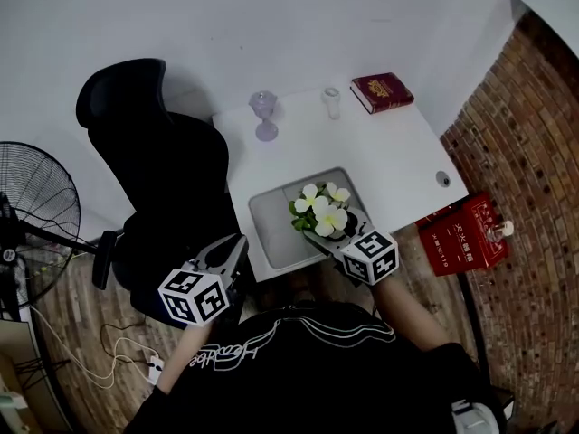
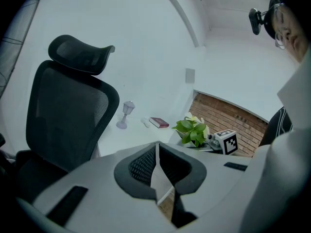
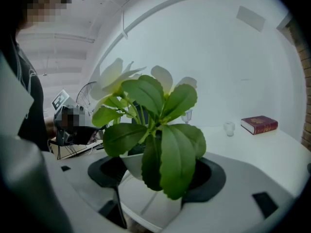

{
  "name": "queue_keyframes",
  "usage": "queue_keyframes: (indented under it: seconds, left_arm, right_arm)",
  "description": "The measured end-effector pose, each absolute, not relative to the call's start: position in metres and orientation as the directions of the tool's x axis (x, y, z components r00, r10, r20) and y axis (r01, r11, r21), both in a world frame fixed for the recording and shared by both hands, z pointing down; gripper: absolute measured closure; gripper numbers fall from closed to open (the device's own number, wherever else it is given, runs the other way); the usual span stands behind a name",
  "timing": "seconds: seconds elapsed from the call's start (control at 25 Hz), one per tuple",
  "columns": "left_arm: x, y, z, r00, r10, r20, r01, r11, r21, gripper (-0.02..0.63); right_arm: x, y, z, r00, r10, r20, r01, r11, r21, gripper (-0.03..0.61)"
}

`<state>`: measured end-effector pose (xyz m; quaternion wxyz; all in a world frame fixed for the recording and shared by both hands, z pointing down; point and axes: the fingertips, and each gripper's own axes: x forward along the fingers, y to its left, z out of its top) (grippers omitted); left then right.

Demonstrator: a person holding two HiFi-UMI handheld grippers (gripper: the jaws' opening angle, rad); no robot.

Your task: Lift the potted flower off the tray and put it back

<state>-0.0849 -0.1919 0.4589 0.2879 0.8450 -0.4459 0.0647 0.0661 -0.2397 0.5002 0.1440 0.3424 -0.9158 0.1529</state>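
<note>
The right gripper (image 1: 333,233) had its fingers clamped on the flower (image 1: 320,213) pot, apparently lifted over the near edge of the tray (image 1: 271,233). The left gripper (image 1: 237,250) had its fingers together, empty. Replacement was judged outstanding.

A black office chair (image 1: 167,188) fills the left centre of the head view, a standing fan (image 1: 32,211) at the far left edge. Toward the top, a white table (image 1: 398,161) carries a clear goblet (image 1: 264,116), a small cup (image 1: 332,102) and a red book (image 1: 382,91); a red box (image 1: 461,233) sits at right
</note>
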Motion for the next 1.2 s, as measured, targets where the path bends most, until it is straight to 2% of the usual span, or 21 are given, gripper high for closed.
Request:
queue_keyframes:
  seconds: [0.52, 1.2]
  left_arm:
    - [-0.087, -0.234, 0.476, 0.539, -0.754, 0.376, -0.818, -0.362, 0.446, 0.568]
    - [-0.091, -0.269, 0.508, 0.461, -0.805, 0.374, -0.841, -0.262, 0.473, 0.568]
  right_arm:
    - [0.063, -0.301, 0.58, -0.703, -0.493, 0.513, -0.646, 0.744, -0.17, 0.235]
    - [0.055, -0.324, 0.619, -0.703, -0.384, 0.599, -0.576, 0.802, -0.162, 0.222]
